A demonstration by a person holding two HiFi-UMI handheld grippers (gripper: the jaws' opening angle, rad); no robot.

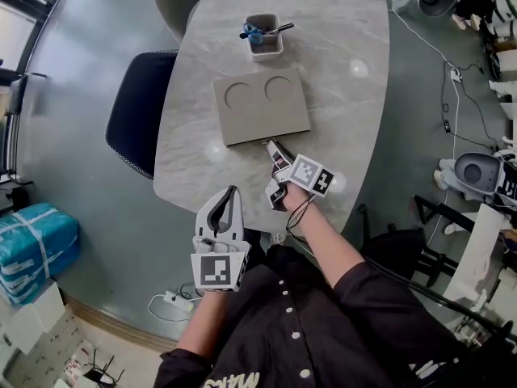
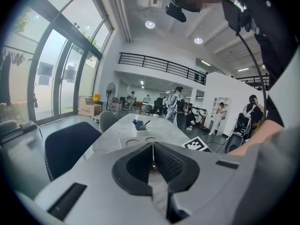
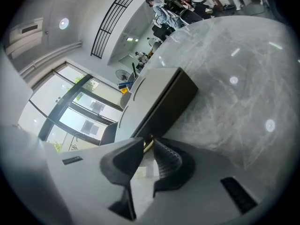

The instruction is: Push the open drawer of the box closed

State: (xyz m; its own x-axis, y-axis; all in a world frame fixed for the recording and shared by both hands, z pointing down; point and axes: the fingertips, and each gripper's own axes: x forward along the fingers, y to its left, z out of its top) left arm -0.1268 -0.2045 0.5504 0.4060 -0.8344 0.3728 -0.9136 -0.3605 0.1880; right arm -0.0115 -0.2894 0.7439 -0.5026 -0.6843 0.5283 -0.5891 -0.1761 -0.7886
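Observation:
The flat tan box (image 1: 261, 107), with two round hollows in its top, lies in the middle of the grey marble table (image 1: 347, 103). My right gripper (image 1: 272, 145) is shut, and its tips sit against the box's near front edge. In the right gripper view (image 3: 150, 138) the tips touch the box's dark front face (image 3: 171, 102). A small brass-coloured piece shows between them. No drawer juts out; the front looks flush. My left gripper (image 1: 233, 191) is shut on nothing and hangs over the table's near edge, apart from the box (image 2: 140, 141).
A small grey cup (image 1: 263, 35) with pens and a blue thing stands beyond the box. A dark chair (image 1: 137, 107) is tucked in at the table's left side. Cables and machines lie on the floor to the right.

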